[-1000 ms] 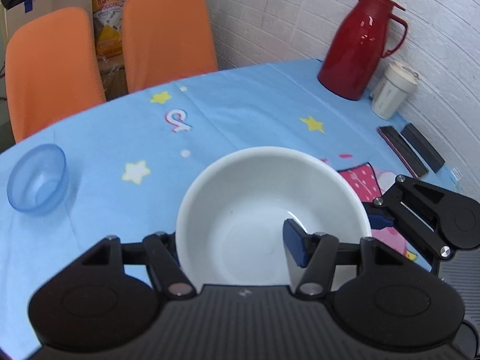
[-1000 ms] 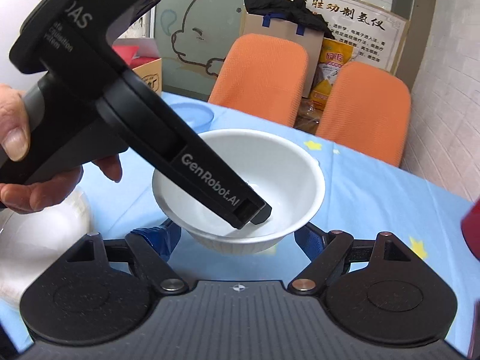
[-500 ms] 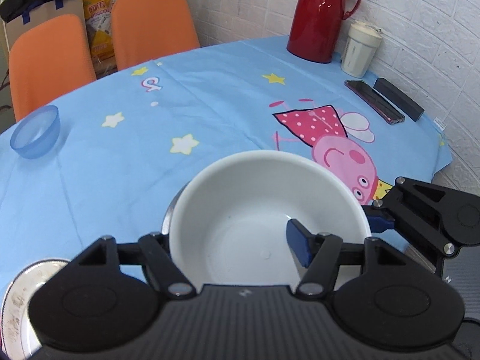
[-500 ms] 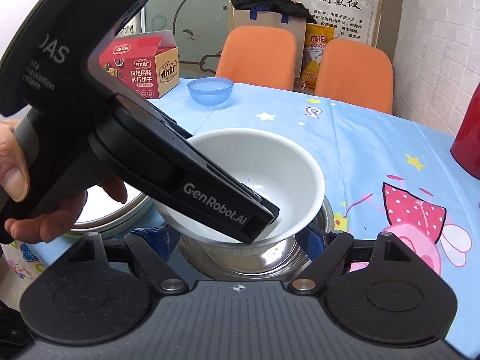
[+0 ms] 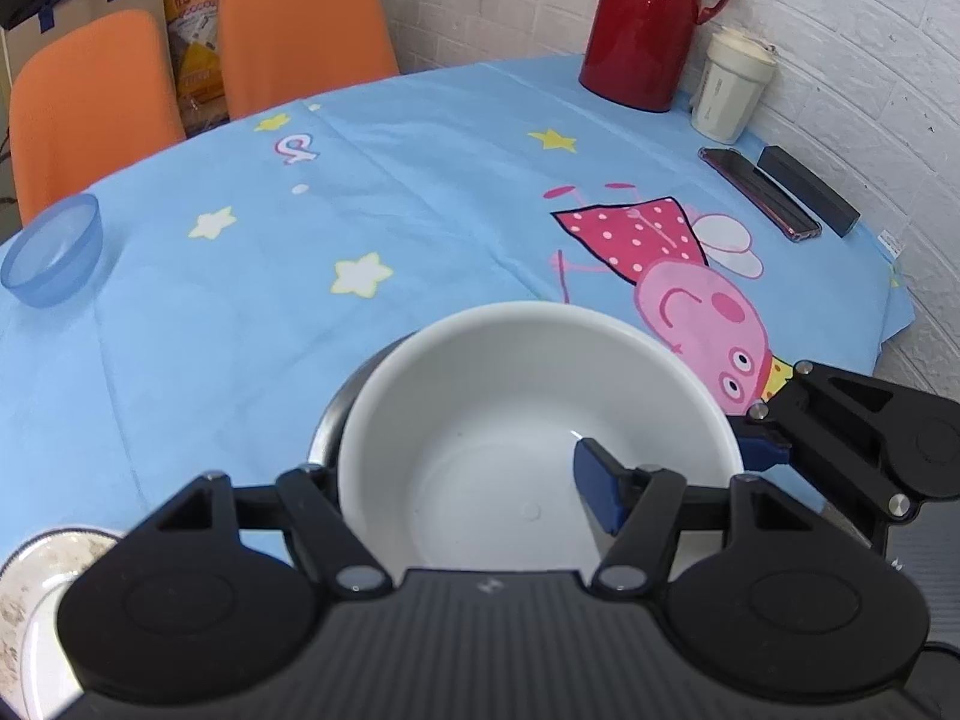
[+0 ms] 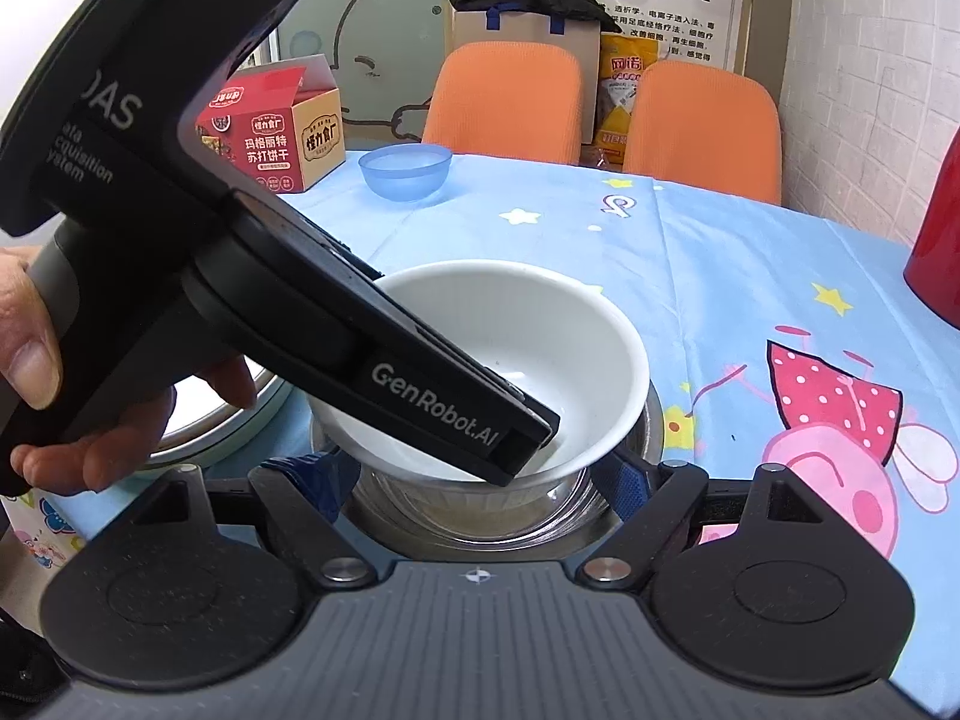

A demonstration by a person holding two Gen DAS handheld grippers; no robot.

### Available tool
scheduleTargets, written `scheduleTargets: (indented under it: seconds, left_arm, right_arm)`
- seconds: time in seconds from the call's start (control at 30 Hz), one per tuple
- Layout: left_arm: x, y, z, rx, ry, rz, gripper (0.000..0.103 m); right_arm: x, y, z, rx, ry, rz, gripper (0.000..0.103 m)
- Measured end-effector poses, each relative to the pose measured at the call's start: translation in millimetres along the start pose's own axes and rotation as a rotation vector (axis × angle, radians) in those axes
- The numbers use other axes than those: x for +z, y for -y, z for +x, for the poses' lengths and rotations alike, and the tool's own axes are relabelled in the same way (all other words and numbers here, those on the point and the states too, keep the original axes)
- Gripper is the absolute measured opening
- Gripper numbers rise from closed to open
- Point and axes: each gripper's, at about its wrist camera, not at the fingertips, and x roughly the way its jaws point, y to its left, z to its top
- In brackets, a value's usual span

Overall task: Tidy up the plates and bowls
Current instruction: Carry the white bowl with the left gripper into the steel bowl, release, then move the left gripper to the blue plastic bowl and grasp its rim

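My left gripper (image 5: 462, 498) is shut on the near rim of a white bowl (image 5: 510, 420), one finger inside and one outside. The white bowl (image 6: 540, 336) sits partly inside a steel bowl (image 6: 480, 516) on the blue tablecloth; the steel rim (image 5: 336, 414) shows at its left. My right gripper (image 6: 474, 480) is open, its blue pads either side of the steel bowl; I cannot tell if they touch it. A small blue bowl (image 5: 51, 252) stands far left, also in the right wrist view (image 6: 405, 171). A patterned plate (image 5: 36, 588) lies at the near left.
A red thermos (image 5: 645, 24), a white cup (image 5: 729, 90), a phone (image 5: 759, 192) and a black case (image 5: 807, 189) stand at the far right by the brick wall. Two orange chairs (image 6: 702, 126) stand behind the table. A red snack box (image 6: 270, 126) sits at its left.
The white bowl in my left gripper has come down into the steel bowl. Both grippers have lowered slightly toward the table.
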Motion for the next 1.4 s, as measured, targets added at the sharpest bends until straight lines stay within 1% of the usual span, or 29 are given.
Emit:
scheduleTargets:
  seconds: [0.07,0.1,0.13,0.2,0.27,0.3,0.37,0.43,0.6,0.7,0.9,1.03,1.17,1.3,1.4]
  left_arm:
    - [0.0,-2.4,3.6,-0.006,-0.006,-0.010,0.067]
    - [0.0,-3.5,6.1,-0.002,-0.015,-0.012,0.077]
    - [-0.3,-5.7,7.1,-0.024,-0.017,-0.022,0.083]
    - [0.6,-8.4,5.9,-0.045,-0.010,-0.041,0.085]
    - [4.1,-13.0,3.1,-0.071,-0.004,-0.069,0.089]
    - [5.7,-15.6,0.9,-0.081,-0.001,-0.085,0.093]
    - [8.4,-18.8,-6.7,-0.086,0.018,-0.100,0.093]
    - [10.4,-19.6,-15.0,-0.074,0.042,-0.098,0.093]
    - [10.9,-21.8,-30.4,-0.052,0.079,-0.108,0.093]
    - [7.8,-23.5,-34.9,-0.026,0.086,-0.110,0.093]
    - [0.0,-36.7,-46.1,0.003,0.095,-0.137,0.094]
    - [-5.0,-48.3,-53.0,0.015,0.101,-0.153,0.094]
    - [-11.2,-63.4,-61.0,0.024,0.114,-0.170,0.094]
    - [-17.4,-83.8,-67.7,0.049,0.117,-0.192,0.094]
    - [-19.6,-104.0,-73.9,0.074,0.123,-0.214,0.094]
  right_arm:
    - [0.0,1.0,1.8,-0.001,-0.003,-0.002,0.070]
    - [0.0,2.0,2.7,-0.001,-0.006,-0.001,0.071]
    - [0.3,1.5,3.5,-0.003,-0.015,-0.002,0.071]
    - [1.5,0.1,0.9,-0.006,-0.016,-0.017,0.071]
    - [2.1,-1.1,-3.2,-0.014,-0.024,-0.032,0.071]
    - [1.3,-1.1,-5.9,-0.018,-0.026,-0.037,0.071]
    - [-0.9,0.8,-13.8,-0.031,-0.026,-0.040,0.072]
    - [-4.7,5.3,-24.5,-0.036,-0.014,-0.022,0.072]
    - [-8.5,11.0,-45.3,-0.048,0.039,0.034,0.072]
    - [-9.4,11.2,-45.8,-0.045,0.049,0.045,0.072]
    - [-4.0,11.8,-43.8,-0.036,0.048,0.044,0.072]
    - [5.7,13.3,-44.0,-0.013,0.067,0.061,0.072]
    - [20.0,10.9,-39.9,-0.026,0.085,0.040,0.072]
    - [39.6,10.5,-26.7,-0.001,0.087,0.021,0.072]
    - [56.8,8.5,-12.2,0.002,0.080,-0.022,0.072]
